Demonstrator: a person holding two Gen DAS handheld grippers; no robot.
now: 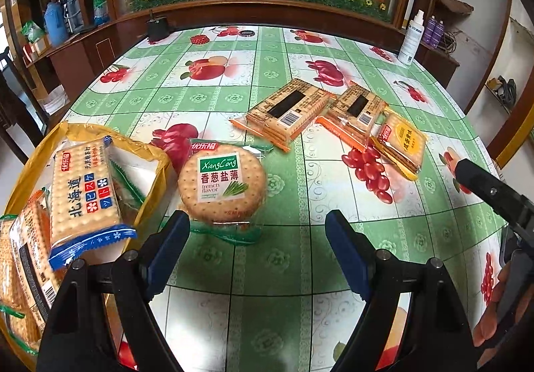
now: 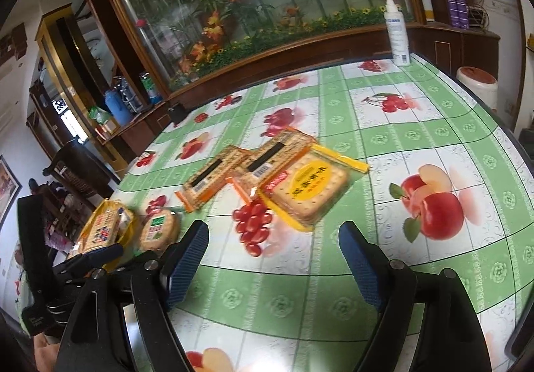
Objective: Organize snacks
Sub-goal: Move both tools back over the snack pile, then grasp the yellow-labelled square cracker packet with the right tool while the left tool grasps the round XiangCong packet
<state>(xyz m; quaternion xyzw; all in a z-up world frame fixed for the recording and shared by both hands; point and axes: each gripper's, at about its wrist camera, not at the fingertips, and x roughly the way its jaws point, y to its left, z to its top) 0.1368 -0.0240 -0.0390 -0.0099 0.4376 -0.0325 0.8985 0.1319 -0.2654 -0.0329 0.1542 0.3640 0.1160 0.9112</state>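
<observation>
- While your left gripper (image 1: 257,232) hovers low over the bench (image 1: 283,272), its blue ribbed pads stand wide apart and hold nothing.
- Just ahead of that gripper, near its left finger, lies the round cracker pack (image 1: 222,183): a disc in clear crinkly film with a green label, flat on the glossy green-and-white fruit-print cloth.
- Left of the round pack you have a yellow bag (image 1: 160,155), soft and crumpled at the rim, touching or almost touching the pack.
- Resting tilted in the bag's mouth is a rectangular blue-edged cracker pack (image 1: 83,195), with more film-wrapped packs beside it at the left edge.
- Farther across the bench, two orange-edged packs (image 1: 287,115) lie with barcodes up, near each other.
- A yellow-edged square pack (image 2: 310,192) lies face up, overlapping the nearer orange-edged one.
- Your right gripper (image 2: 273,255) is also spread wide and empty, above the cloth, short of the yellow-edged pack.
- A tall white spray bottle (image 2: 395,35) stands upright at the far edge of the bench.
</observation>
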